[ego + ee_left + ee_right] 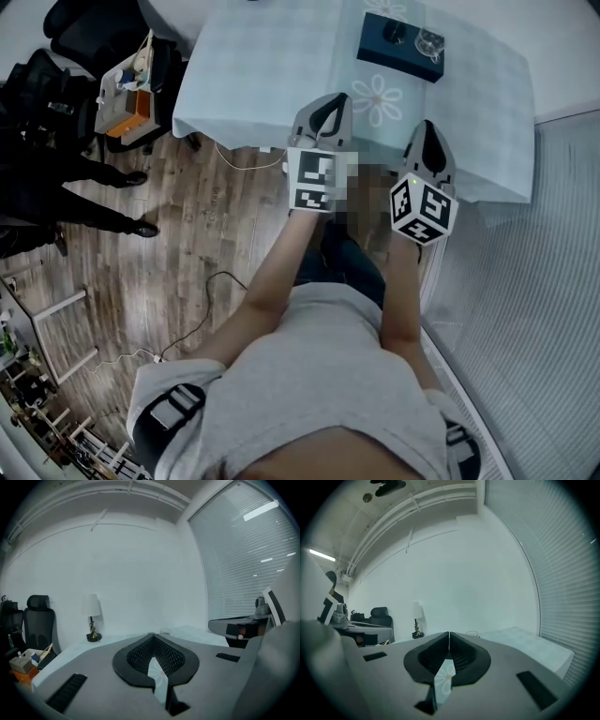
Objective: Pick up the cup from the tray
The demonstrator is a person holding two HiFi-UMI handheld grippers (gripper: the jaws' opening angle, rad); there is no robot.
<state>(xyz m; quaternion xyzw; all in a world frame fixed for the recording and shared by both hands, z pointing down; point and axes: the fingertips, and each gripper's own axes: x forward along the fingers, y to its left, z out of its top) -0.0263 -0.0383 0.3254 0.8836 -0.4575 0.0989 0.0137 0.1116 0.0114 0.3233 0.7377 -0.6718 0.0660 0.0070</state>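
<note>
Cup (429,42) on tray (378,39) beyond right claw (427,126)

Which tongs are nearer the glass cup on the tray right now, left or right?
Right, in the head view. The right tongs sit almost straight below the cup, short of the tray; the left tongs are farther off, down to its left. Both are shut.

The bench (262,75) lies bare from its near edge to the tray (375,49). Blinds (553,244) wall the right side, and a chair (80,33) stands far left.
</note>
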